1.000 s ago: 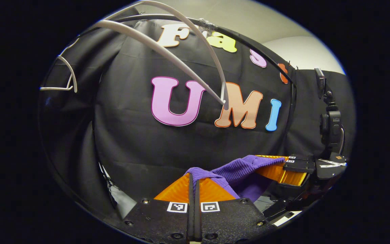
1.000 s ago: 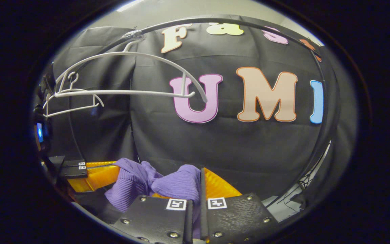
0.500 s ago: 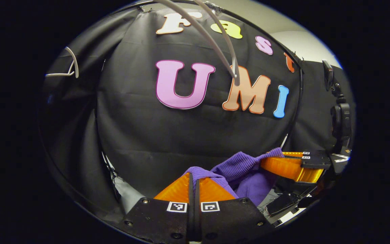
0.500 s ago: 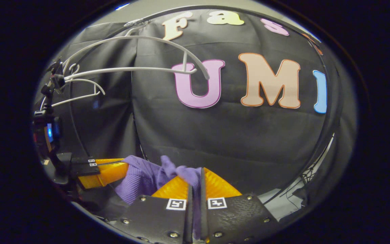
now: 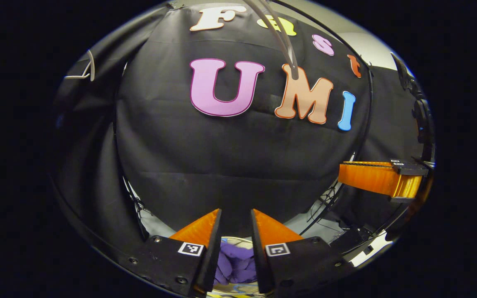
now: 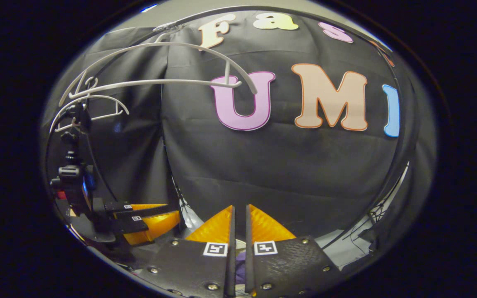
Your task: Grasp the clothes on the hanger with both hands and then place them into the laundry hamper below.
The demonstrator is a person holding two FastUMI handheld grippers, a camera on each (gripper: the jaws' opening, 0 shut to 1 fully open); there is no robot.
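Note:
The purple knitted garment (image 5: pixel 234 263) lies bunched in the laundry hamper, whose pale rim (image 5: pixel 234 239) shows between my left fingers. My left gripper (image 5: pixel 236 213) hangs open right above it with nothing between its fingers. In the left gripper view my right gripper (image 5: pixel 342 176) is off to the right, higher up, with no cloth on it. In its own view the right gripper (image 6: pixel 239 207) shows a narrow gap, and a bit of purple garment (image 6: pixel 240 263) sits far below. The left gripper (image 6: pixel 168 213) appears there at the lower left, fingers spread. The bare white hanger (image 6: pixel 160 82) hangs overhead.
The hanger's arm end (image 5: pixel 282 41) reaches down from the top rail in front of the black cloth wall. A second white hanger (image 6: pixel 97 114) hangs farther left on the same rail. Pale floor and cables (image 5: pixel 325 207) show under the cloth's lower edge.
Both grippers came down from the hanger with the purple garment, then let it go. It dropped into the hamper, the left fingers spread wide, and the right fingers parted a little.

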